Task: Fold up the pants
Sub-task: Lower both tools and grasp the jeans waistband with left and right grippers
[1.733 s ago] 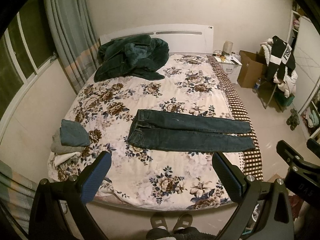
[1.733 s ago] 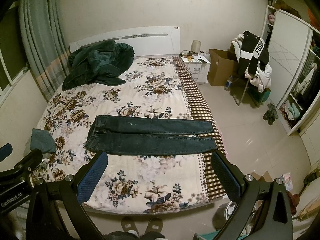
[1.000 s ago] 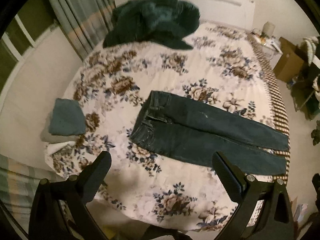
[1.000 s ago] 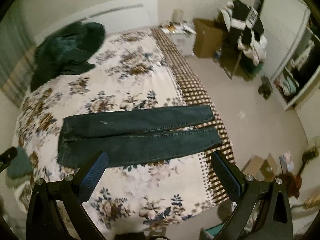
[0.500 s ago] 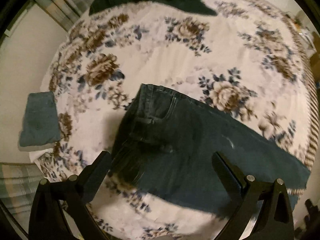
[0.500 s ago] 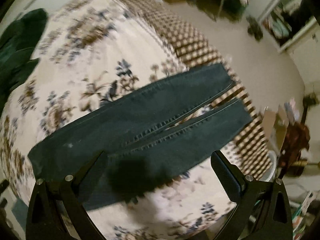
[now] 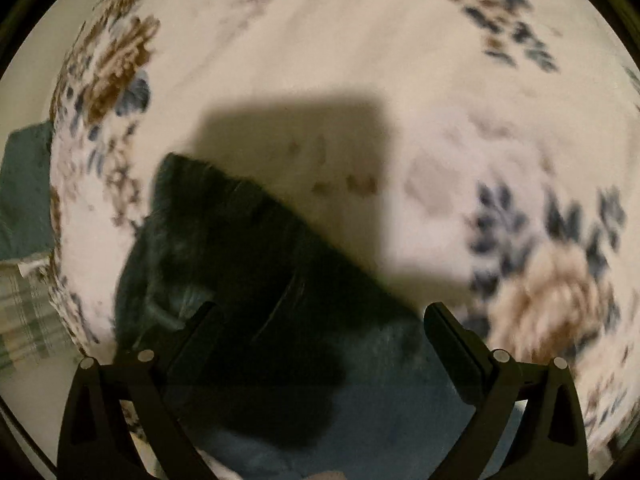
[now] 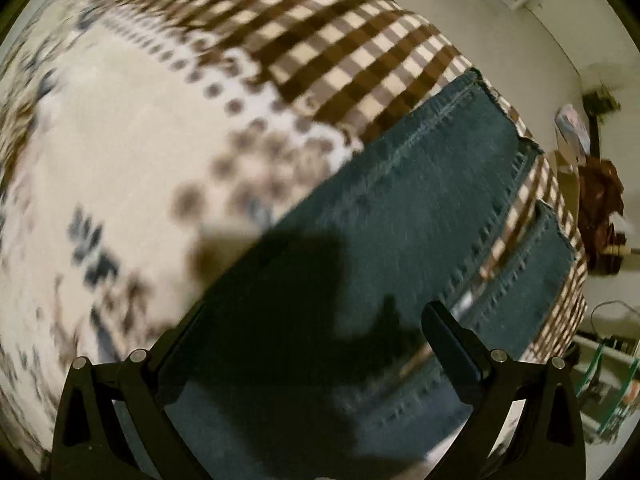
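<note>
We are looking down on the bed's floral quilt [image 7: 360, 60], a soft cream cover printed with brown and blue blossoms; on the right wrist view it [image 8: 120, 140] is giving way to dots and then a brown-and-cream checked border [image 8: 340, 40] at the bed's edge. The pants [image 8: 400, 208], dark blue denim with pale stitched seams, are lying flat across it, two long leg panels running side by side to raw-looking hems over the checked band. In the left wrist view the waist end of the pants [image 7: 224, 248] is sitting under a hard-edged shadow, and blur is hiding its details, though it seems to be the waistband corner. Both tongs are black with flat, wedge-shaped pads. We are holding the left gripper [image 7: 316, 336] wide apart just above the denim, gripping nothing. The right gripper [image 8: 312, 336] is likewise spread wide over the legs, holding nothing.
</note>
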Tool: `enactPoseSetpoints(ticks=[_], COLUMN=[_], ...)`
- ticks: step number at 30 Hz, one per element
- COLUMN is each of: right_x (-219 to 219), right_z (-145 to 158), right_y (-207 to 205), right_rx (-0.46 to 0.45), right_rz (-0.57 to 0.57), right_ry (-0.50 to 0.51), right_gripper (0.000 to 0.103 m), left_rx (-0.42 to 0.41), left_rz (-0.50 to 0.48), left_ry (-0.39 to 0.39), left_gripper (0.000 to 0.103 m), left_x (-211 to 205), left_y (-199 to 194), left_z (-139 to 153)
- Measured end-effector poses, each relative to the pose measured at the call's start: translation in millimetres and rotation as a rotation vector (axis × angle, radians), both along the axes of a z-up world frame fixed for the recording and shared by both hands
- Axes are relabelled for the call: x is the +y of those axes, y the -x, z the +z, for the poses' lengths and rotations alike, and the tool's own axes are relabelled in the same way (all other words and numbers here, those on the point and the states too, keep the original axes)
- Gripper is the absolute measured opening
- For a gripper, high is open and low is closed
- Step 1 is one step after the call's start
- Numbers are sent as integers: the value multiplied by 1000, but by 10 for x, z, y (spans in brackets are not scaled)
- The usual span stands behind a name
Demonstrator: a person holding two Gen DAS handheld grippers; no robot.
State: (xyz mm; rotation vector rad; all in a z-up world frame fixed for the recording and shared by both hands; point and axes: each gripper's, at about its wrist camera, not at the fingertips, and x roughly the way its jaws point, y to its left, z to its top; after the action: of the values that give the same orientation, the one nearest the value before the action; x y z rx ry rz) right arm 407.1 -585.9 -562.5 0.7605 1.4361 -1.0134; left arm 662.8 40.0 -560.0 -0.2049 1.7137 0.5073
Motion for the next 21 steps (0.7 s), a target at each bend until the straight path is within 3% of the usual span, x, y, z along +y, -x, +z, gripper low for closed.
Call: enactPoseSetpoints(ticks=[4, 5, 6, 7, 8, 9, 10, 11, 12, 13, 14, 18, 21], right_x=[-171, -175, -189, -209, -217, -226, -217, -220, -212, -230, -233, -120, 41], right_z=[-208, -253, -295, -324, -331, -332, -319, -297, -256, -221, -163, 240, 550], right_y=[-108, -129, -126, -117, -100, -82, -62, -33, -21, 32, 68, 293, 636], right_rx=[26, 32, 32, 24, 15, 8, 3, -11, -29, -39, -45, -147, -227], right_rz=[-12, -14, -18, -23, -26, -24, -18, -13, -5, -1, 0, 37, 64], right_ry=[2, -7, -18, -26, -33, -34, -33, -36, -40, -38, -32, -4, 1], right_gripper=[103, 103, 103, 103, 101, 98, 86, 68, 58, 30, 15, 10, 10], left_rx=[8, -17, -43, -71, -97, -114, -140, -169, -194, -224, -260, -379, -445], left_rz=[2, -8, -15, -24, -40, -53, -65, -73, -76, -75, -67, -28, 18], left_ry=[-32, -45, -54, -61, -57, -47, -35, -10, 11, 30, 59, 145, 203], left_gripper=[99, 88, 66, 54, 34, 27, 23, 17, 15, 15, 14, 13, 12], left_x=[48, 37, 24, -1, -22, -32, -35, -29, -8, 21, 65, 271, 469], left_y=[-66, -37, -4, 40, 95, 135, 184, 240, 305, 373, 456, 833, 1340], left_z=[-222, -203, -164, -106, -40, 5, 63, 131, 213, 307, 426, 859, 1065])
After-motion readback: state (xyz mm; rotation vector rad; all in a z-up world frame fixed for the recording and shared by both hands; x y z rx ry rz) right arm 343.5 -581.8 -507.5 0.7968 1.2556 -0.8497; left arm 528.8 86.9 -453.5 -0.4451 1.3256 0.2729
